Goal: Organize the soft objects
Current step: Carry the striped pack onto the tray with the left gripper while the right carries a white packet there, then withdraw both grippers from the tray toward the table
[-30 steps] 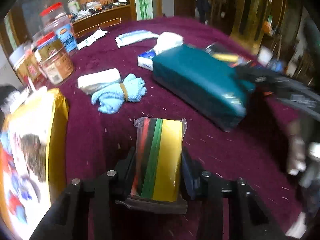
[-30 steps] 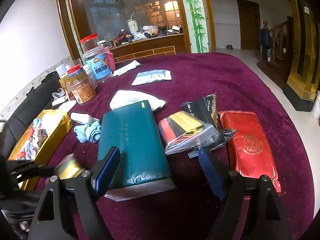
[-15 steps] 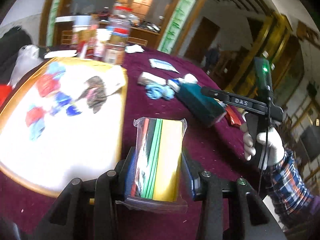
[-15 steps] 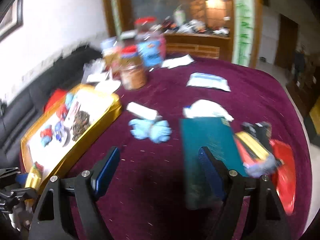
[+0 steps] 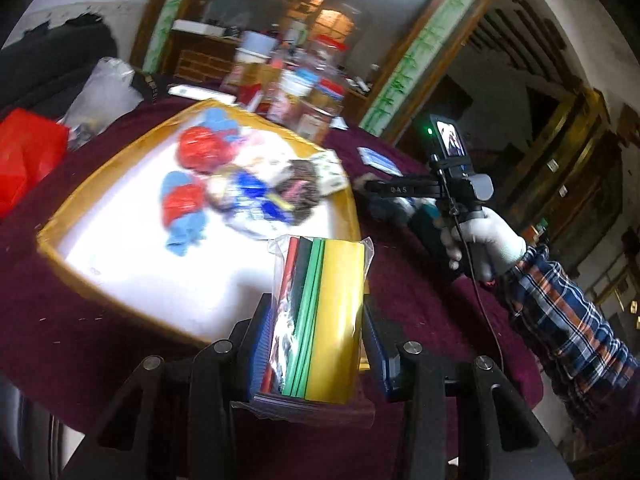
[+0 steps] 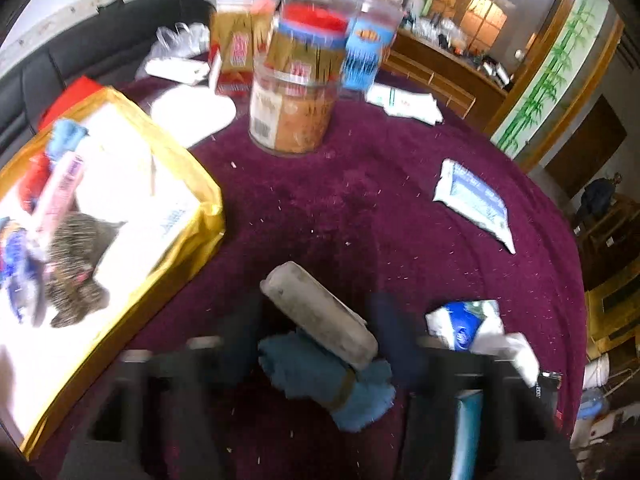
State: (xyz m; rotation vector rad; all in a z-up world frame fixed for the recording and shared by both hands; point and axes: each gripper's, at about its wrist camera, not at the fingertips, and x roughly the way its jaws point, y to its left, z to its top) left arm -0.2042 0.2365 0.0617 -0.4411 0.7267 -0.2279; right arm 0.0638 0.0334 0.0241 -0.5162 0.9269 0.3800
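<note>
Left wrist view: the left tool point(image 5: 318, 344) clamps a clear bag of folded cloths point(image 5: 320, 316) striped red, black, green and yellow, held upright over the near edge of the gold-rimmed tray point(image 5: 352, 208) on the maroon desk point(image 5: 60, 320). The right tool's bar reads "DAS".

Right wrist view: the right tool point(image 6: 320, 336), blurred, stands spread around a blue cloth bundle point(image 6: 328, 380) and a pale grey roll point(image 6: 320, 312). Jar point(image 6: 292, 108) labels are unreadable.
</note>
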